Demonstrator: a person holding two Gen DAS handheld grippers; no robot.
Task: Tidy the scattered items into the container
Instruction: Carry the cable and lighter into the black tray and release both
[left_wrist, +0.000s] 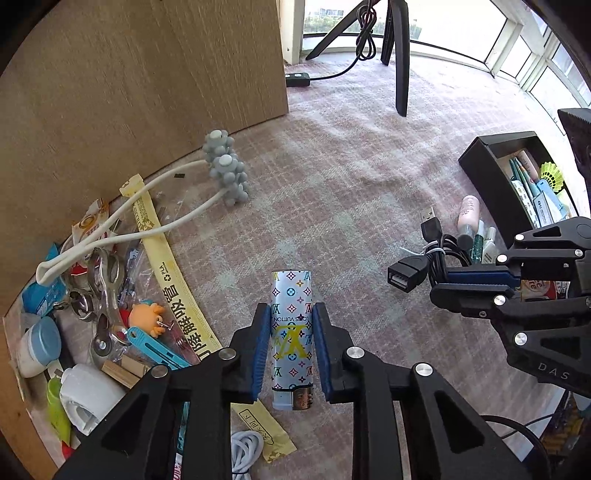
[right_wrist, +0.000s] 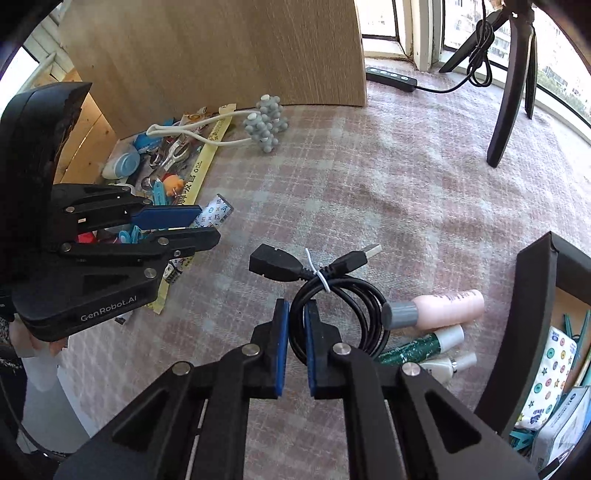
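both grippers loaded over the checked cloth

the left gripper (left_wrist: 291, 332) is clamped on a patterned lighter (left_wrist: 292, 332), its blue pads pressing both long sides; the lighter's metal end points back toward the camera. in the right wrist view the same lighter (right_wrist: 216, 214) pokes out past the left gripper (right_wrist: 199, 225), raised over the pink checked cloth (right_wrist: 369, 184).

the right gripper (right_wrist: 295, 328) is closed on a coiled black usb cable (right_wrist: 332, 295), pinching the near edge of the loop between its pads. a white tie binds the coil, and both plugs stick out away from the camera. whether the coil rests on the cloth or hangs just above it is hard to tell from here.

just beside the cable lie a pink bottle (right_wrist: 443, 308) with a grey cap, a green glitter tube (right_wrist: 417, 345) and a small white bottle (right_wrist: 447, 365), side by side. to their right stands the black container (right_wrist: 535, 314), already holding printed packets.

far left, against the wooden panel (left_wrist: 147, 74), sits the remaining clutter: a grey ball massager (left_wrist: 225, 166) with white handles, a long yellow wrapper (left_wrist: 173, 280), metal clips, an orange figure.
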